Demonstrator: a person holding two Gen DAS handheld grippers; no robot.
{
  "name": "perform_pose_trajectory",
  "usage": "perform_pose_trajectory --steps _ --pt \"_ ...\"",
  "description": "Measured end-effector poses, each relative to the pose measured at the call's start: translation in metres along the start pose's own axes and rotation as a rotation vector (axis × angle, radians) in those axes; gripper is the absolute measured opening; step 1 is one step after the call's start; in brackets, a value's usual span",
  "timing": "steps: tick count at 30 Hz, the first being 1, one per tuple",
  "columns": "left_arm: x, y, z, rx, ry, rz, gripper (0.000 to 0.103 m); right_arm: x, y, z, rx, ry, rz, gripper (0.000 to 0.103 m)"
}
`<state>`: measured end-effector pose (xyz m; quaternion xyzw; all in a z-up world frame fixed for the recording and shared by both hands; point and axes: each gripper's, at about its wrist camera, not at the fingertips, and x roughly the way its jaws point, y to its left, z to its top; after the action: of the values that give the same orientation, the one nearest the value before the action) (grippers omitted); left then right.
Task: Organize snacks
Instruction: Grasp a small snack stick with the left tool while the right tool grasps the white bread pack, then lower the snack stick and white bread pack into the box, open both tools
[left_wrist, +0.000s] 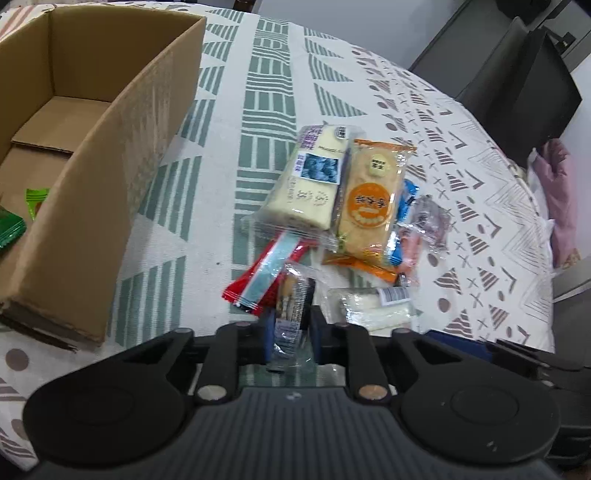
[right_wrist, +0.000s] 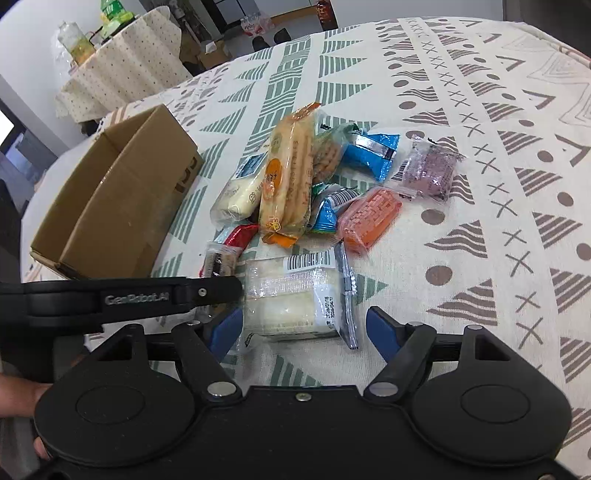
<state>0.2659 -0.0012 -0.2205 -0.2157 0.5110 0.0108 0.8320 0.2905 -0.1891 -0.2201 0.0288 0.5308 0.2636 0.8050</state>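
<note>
On the side of our left claw (right_wrist: 221, 291), seen from the right wrist view, we read "GenRobot.AI" in grey letters; the writing on the snack wrappers is too blurred or too small for us to read. Our left claw (left_wrist: 290, 325) is clenched on a slim clear-wrapped snack bar (left_wrist: 290, 310), which stands between its fingers at the near edge of the pile. Our right claw (right_wrist: 304, 328) is spread wide, its two blue pads on either side of a clear pack of white cake (right_wrist: 295, 295) with a barcode label, not touching it. On the patterned worktop (right_wrist: 480, 184) we count about ten wrapped snacks in one loose heap: one orange cracker pack (right_wrist: 284, 184), one pale roll (right_wrist: 236, 195), one red packet (left_wrist: 258, 273), two blue packets (right_wrist: 373, 151), one orange brick-like piece (right_wrist: 369, 218), one purple piece (right_wrist: 432, 173). One cardboard box (left_wrist: 110, 147) stands open to the left of the heap; two green packets (left_wrist: 14, 218) lie inside, cut off by the frame.
</note>
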Motion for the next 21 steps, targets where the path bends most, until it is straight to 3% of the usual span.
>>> perform_pose_trajectory --steps 13,15,19,21 --pt "-0.024 0.016 0.003 -0.056 -0.053 -0.033 0.017 0.025 0.035 0.001 -0.13 -0.034 -0.154 0.077" --pt "-0.027 0.017 0.002 -0.057 -0.056 -0.035 0.017 0.027 0.038 0.0 -0.138 -0.05 -0.178 0.073" --pt "-0.032 0.019 0.0 -0.056 -0.065 -0.049 0.017 0.019 0.038 0.001 -0.132 -0.091 -0.187 0.053" --pt "-0.035 0.019 -0.001 -0.059 -0.071 -0.058 0.017 0.013 0.039 0.001 -0.128 -0.096 -0.197 0.053"
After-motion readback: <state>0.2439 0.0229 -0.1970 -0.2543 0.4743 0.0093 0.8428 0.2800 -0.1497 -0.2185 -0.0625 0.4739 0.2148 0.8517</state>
